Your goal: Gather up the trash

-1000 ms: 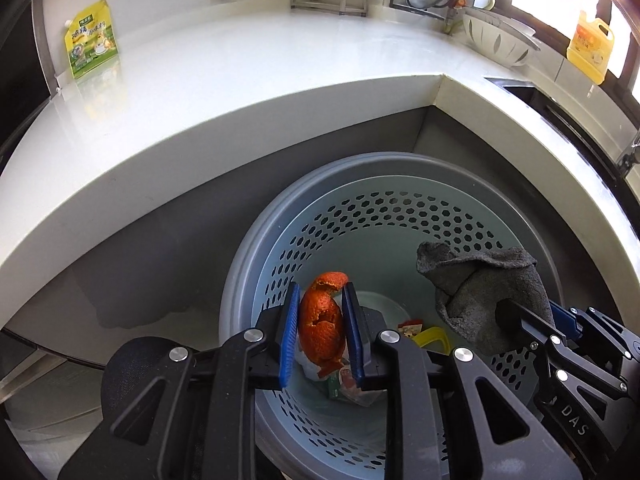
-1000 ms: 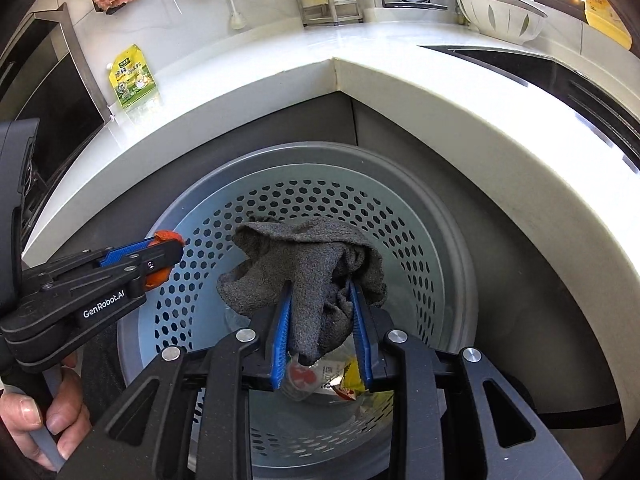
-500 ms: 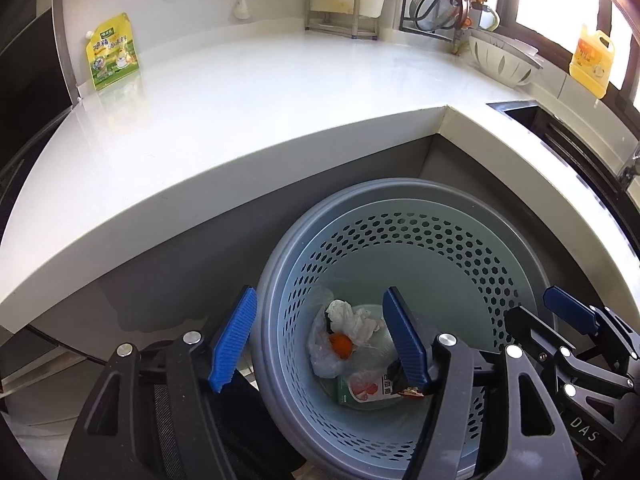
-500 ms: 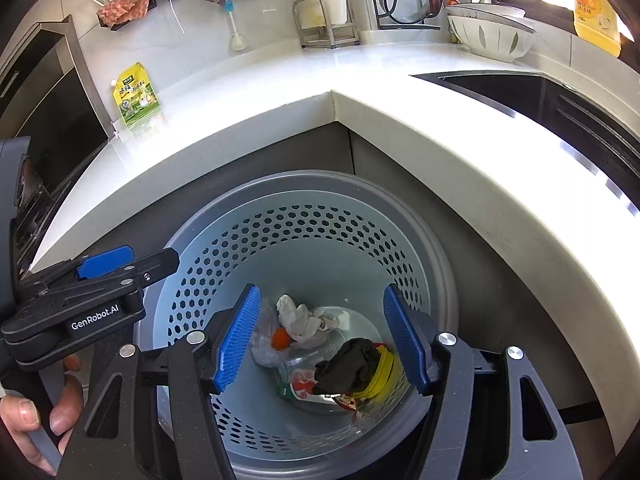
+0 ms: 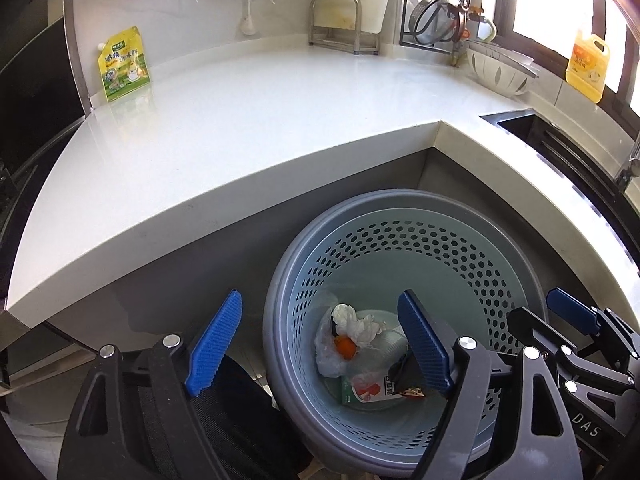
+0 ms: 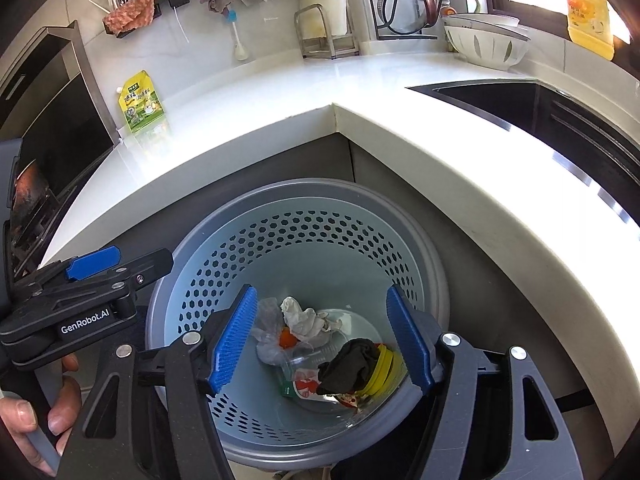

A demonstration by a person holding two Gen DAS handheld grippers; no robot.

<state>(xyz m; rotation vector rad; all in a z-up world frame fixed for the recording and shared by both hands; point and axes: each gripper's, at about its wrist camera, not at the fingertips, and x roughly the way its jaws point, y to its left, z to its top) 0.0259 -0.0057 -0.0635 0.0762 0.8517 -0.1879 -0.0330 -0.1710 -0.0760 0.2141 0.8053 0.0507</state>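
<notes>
A grey-blue perforated trash basket (image 5: 404,208) (image 6: 304,188) stands on the floor in the counter's inner corner. At its bottom lie an orange peel (image 5: 345,346) (image 6: 286,337), crumpled white tissue (image 5: 356,320) (image 6: 306,318), a clear plastic bag, a printed wrapper (image 5: 370,390) and a dark grey rag (image 6: 352,364) over something yellow. My left gripper (image 5: 320,342) is open and empty above the basket's left rim. My right gripper (image 6: 322,342) is open and empty over the basket; it also shows in the left wrist view (image 5: 572,320).
The white L-shaped countertop (image 5: 280,112) wraps behind the basket. On it are a yellow-green pouch (image 5: 122,64), a metal rack (image 5: 344,24), a white colander (image 5: 498,70) and a yellow bottle (image 5: 586,64). A dark sink (image 6: 520,104) is at right.
Both grippers opened: the left dropped the orange peel and the right dropped the grey rag into the basket. Both grippers have since risen and pulled back a little.
</notes>
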